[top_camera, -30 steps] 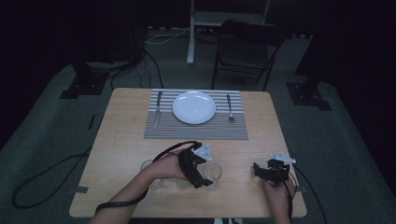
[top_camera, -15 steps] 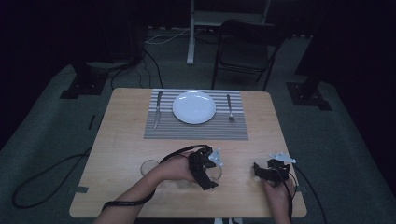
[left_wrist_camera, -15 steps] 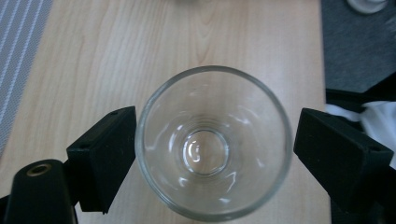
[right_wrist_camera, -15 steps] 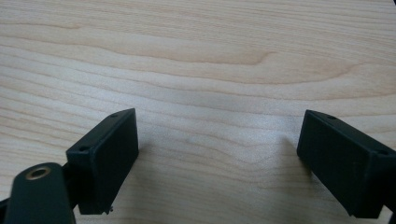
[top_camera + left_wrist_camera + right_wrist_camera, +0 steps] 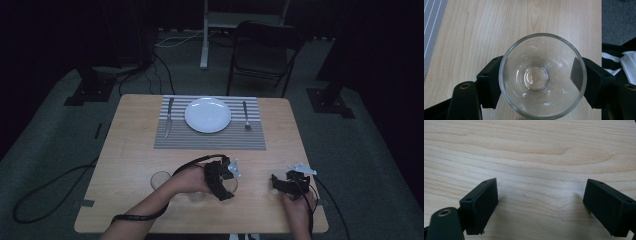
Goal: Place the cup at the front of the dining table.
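Left gripper (image 5: 224, 181): black body, two blocky black jaws with small screw holes, brass-ringed hole on near arm, pale grey three-cornered plate on top, black cable looping back along bare forearm. Right gripper (image 5: 286, 183): same black build, grey plate, trailing black cable.

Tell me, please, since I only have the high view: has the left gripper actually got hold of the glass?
Observer: Yes. The left gripper has its fingers pressed on opposite sides of the glass.
Operator: Is there anything in the glass?
Observer: No, it looks empty, and the wood of the table shows through its base.
Operator: And how does the right gripper stand?
Observer: The right gripper is open, with only bare wood between its fingers.
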{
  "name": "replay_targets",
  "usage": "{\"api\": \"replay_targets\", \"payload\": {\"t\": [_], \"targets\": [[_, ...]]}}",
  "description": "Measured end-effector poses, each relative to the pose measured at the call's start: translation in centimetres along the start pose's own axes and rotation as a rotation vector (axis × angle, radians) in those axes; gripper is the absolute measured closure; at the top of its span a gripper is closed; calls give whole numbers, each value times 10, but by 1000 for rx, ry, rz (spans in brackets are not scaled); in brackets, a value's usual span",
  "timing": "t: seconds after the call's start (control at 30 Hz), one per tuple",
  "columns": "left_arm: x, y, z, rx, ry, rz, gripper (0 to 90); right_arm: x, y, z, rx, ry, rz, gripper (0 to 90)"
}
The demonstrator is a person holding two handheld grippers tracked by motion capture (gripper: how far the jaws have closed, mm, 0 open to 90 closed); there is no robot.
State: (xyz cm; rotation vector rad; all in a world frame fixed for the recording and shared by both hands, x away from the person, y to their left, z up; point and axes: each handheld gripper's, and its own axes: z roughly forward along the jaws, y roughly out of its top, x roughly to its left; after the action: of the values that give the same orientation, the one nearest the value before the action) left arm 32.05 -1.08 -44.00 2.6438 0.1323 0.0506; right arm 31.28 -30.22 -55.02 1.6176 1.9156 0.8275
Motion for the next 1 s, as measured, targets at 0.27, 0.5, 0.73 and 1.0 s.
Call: {"api": "replay_targets", "payload": {"t": [0.27, 0.5, 0.73, 1.0], "targets": [[1, 4, -1, 7, 12, 11, 287, 0, 0, 0, 0, 0, 0, 124], [9, 8, -5, -15, 46, -33, 286, 0, 0, 0, 0, 0, 0, 124], [16, 12, -13, -25, 70, -49, 286, 0, 0, 0, 2, 0, -1, 124], [36, 18, -25, -58, 105, -81, 286, 0, 0, 0, -1, -1, -3, 124]]}}
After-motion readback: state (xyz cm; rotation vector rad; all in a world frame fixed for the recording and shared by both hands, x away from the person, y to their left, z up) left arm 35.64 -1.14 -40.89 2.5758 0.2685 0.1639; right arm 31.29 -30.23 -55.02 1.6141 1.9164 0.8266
